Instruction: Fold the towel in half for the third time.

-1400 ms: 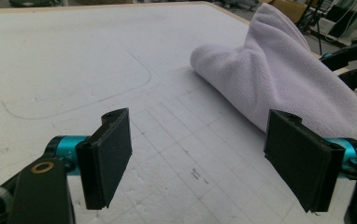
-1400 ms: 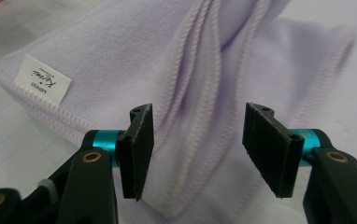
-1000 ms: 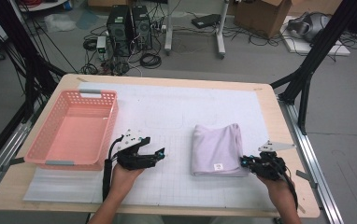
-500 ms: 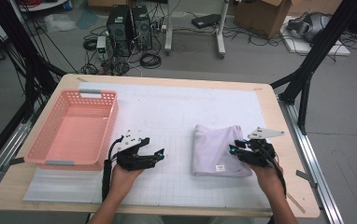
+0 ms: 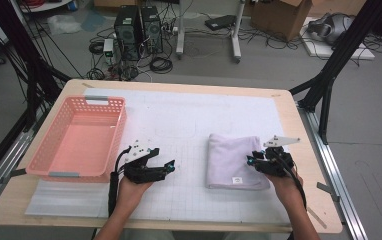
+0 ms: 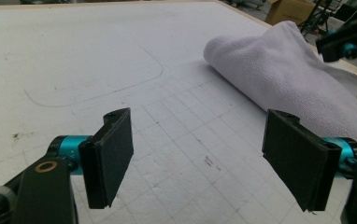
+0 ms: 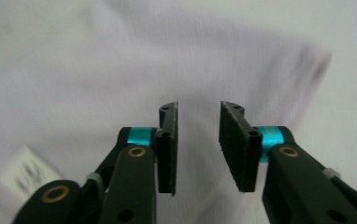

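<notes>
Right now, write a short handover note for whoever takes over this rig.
Left hand-held gripper: open, nothing in it, resting on the white mat beside the pink basket.
Right hand-held gripper: jaws have just been opening, nothing between them, poised over the right edge of the towel.
The towel lies folded on the mat; the basket has nothing in it.
Left to do, probably: grip the towel and carry it to the basket.

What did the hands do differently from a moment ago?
The right tool slid from the table's right edge leftward onto the folded towel, and its jaws have just been opening; nothing is clamped between them. The left tool, the towel and the pink basket stayed where they were.
</notes>
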Demonstrator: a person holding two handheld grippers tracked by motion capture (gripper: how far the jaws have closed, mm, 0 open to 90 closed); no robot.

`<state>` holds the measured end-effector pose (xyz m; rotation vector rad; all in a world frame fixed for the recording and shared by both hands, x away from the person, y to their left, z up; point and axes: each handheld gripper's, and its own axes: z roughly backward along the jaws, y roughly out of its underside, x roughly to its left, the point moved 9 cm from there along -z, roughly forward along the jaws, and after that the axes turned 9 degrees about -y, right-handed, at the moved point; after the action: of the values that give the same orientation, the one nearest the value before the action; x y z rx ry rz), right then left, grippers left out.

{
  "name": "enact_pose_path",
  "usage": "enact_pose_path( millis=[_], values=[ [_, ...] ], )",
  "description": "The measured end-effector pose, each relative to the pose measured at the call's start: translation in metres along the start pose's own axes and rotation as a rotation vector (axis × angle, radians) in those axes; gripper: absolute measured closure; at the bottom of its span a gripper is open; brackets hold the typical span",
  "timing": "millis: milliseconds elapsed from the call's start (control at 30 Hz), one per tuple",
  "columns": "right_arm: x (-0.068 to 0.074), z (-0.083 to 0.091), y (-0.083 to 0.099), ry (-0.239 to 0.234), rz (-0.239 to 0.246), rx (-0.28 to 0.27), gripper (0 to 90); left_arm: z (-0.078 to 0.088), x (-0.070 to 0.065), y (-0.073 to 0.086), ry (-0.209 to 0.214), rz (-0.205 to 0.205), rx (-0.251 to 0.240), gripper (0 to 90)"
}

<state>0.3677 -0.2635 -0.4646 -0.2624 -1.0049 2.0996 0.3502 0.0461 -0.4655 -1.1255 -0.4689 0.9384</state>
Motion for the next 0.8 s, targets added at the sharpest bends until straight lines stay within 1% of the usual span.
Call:
enact_pose_path(
  millis=[67, 100, 133, 167, 200, 233, 300, 367, 400, 467, 500, 567, 633, 667, 700, 733, 767, 800],
  values=[
    [0.000, -0.005, -0.018, -0.011, 0.004, -0.037, 61.5, 0.000, 0.001, 0.000, 0.000, -0.003, 0.000, 25.0],
    [-0.001, -0.009, -0.026, -0.022, 0.006, -0.049, 60.8, 0.000, 0.000, 0.000, 0.002, 0.001, -0.001, 25.0],
    [-0.002, -0.014, -0.033, -0.022, 0.010, -0.051, 59.5, 0.000, 0.000, 0.000, 0.004, 0.001, 0.000, 25.0],
    [-0.003, -0.019, -0.039, -0.017, 0.026, -0.047, 58.7, 0.000, 0.000, 0.000, 0.003, 0.004, 0.001, 25.1],
    [-0.004, -0.024, -0.045, -0.025, 0.036, -0.043, 58.4, -0.001, 0.000, 0.000, 0.005, 0.002, 0.000, 25.0],
    [-0.005, -0.030, -0.050, -0.032, 0.037, -0.038, 58.1, -0.001, 0.000, 0.000, 0.007, -0.001, 0.004, 25.0],
    [-0.008, -0.041, -0.057, -0.037, 0.047, -0.008, 58.2, -0.002, -0.002, 0.000, 0.009, -0.003, 0.004, 25.1],
    [-0.010, -0.051, -0.063, -0.048, 0.042, 0.010, 58.6, -0.002, -0.002, 0.001, 0.012, -0.006, 0.006, 25.0],
    [-0.011, -0.055, -0.066, -0.065, 0.036, 0.013, 58.6, -0.002, -0.003, 0.001, 0.013, -0.007, 0.005, 25.1],
    [-0.012, -0.063, -0.069, -0.084, 0.037, 0.038, 59.1, -0.002, -0.002, 0.001, 0.011, -0.007, 0.008, 25.1],
    [-0.012, -0.068, -0.067, -0.096, 0.038, 0.066, 59.0, -0.002, -0.002, 0.001, 0.011, -0.006, 0.008, 25.1],
    [-0.012, -0.076, -0.063, -0.125, 0.031, 0.122, 58.6, -0.002, -0.002, 0.001, 0.013, -0.007, 0.010, 25.1],
    [-0.010, -0.082, -0.058, -0.159, 0.029, 0.160, 59.3, -0.002, -0.002, 0.002, 0.015, -0.008, 0.013, 25.2],
    [-0.010, -0.084, -0.056, -0.166, 0.032, 0.171, 60.7, -0.002, -0.003, 0.002, 0.015, -0.007, 0.013, 25.2],
    [-0.008, -0.086, -0.054, -0.181, 0.033, 0.180, 64.8, -0.002, -0.003, 0.002, 0.015, -0.006, 0.013, 25.3],
    [-0.007, -0.088, -0.054, -0.187, 0.045, 0.191, 69.1, -0.002, -0.002, 0.002, 0.014, -0.005, 0.016, 25.3],
    [-0.006, -0.090, -0.053, -0.188, 0.055, 0.201, 76.2, -0.003, -0.002, 0.002, 0.014, -0.004, 0.015, 25.4],
    [-0.004, -0.090, -0.054, -0.181, 0.083, 0.204, 81.8, -0.003, -0.002, 0.002, 0.013, -0.002, 0.015, 25.4]
  ],
)
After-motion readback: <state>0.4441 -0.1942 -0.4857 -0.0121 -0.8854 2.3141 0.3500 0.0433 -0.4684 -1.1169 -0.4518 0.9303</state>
